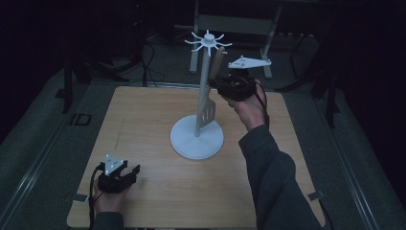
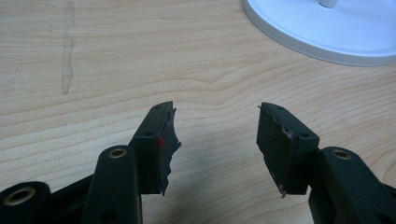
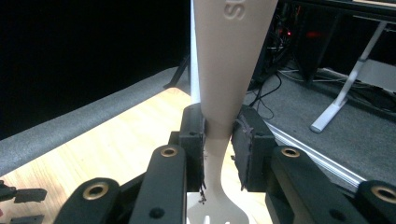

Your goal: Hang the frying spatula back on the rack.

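**Spatula clamped beside the white stand**

Lettering is pressed into the broad wooden handle of the spatula (image 3: 232, 70), at the top edge of the right gripper view; only the lower halves of two or three characters show, too cropped to read. On the dark mat at about nine o'clock from the table (image 1: 143, 124), pale marks that look like "ID" can be made out. No other writing is legible.

The right gripper (image 1: 229, 87) is raised above the table's far side, at about one o'clock from the stand's round base (image 1: 197, 138). The right hand (image 1: 250, 111) grasps it from below, with the sleeved forearm running back toward five o'clock and the grey plate riding on top. Its two black pads (image 3: 195, 140) press on the narrow neck of the spatula from both sides, so it is gripping the tool. The spatula hangs nearly upright, handle up and slotted blade down, just beside the stand (image 1: 203, 81), whose top carries a ring of short white pegs. The blade sits close over the base; whether it touches cannot be told.

The left gripper (image 1: 125, 171) sits low near the table's near left corner, at about seven o'clock from the base, the left hand (image 1: 109, 199) behind it. Its jaws stand well apart with bare wood between them, holding nothing, and point toward the base (image 2: 327, 28).
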Tool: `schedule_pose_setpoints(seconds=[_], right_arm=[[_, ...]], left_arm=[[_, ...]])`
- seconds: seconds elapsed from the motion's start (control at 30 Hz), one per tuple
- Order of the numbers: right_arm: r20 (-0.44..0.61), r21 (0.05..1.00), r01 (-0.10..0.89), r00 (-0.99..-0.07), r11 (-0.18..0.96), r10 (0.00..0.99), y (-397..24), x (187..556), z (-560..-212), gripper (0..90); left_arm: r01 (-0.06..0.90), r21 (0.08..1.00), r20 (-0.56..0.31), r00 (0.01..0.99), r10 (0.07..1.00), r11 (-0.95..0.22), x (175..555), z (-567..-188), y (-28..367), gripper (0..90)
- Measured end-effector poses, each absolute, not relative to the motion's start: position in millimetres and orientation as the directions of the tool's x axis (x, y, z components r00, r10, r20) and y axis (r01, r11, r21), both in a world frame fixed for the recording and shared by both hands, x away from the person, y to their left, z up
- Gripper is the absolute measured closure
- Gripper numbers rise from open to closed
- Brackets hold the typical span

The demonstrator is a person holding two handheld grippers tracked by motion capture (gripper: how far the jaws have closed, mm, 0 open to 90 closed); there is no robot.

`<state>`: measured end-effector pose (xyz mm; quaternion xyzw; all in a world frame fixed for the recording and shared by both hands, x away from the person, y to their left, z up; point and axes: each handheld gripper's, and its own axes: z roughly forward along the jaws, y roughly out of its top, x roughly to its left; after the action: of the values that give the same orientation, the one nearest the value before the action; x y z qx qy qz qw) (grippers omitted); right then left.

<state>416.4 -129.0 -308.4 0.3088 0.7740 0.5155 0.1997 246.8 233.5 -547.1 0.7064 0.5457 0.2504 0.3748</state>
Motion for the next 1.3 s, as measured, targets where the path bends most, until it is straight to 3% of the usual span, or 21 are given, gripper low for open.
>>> schedule_pose_setpoints(seconds=[0.67,1.3], right_arm=[[0.018,0.923,0.277,-0.726,0.267,0.688,-131.3,414.9,-315.2,72.8],[-0.018,0.922,0.264,-0.703,0.284,0.711,-136.5,409.9,-315.3,40.4]], left_arm=[[0.582,0.804,-0.054,0.279,0.959,-0.124,246.6,-547.0,233.6,47.0],[0.583,0.802,-0.051,0.281,0.958,-0.129,246.7,-547.1,233.2,46.8]])
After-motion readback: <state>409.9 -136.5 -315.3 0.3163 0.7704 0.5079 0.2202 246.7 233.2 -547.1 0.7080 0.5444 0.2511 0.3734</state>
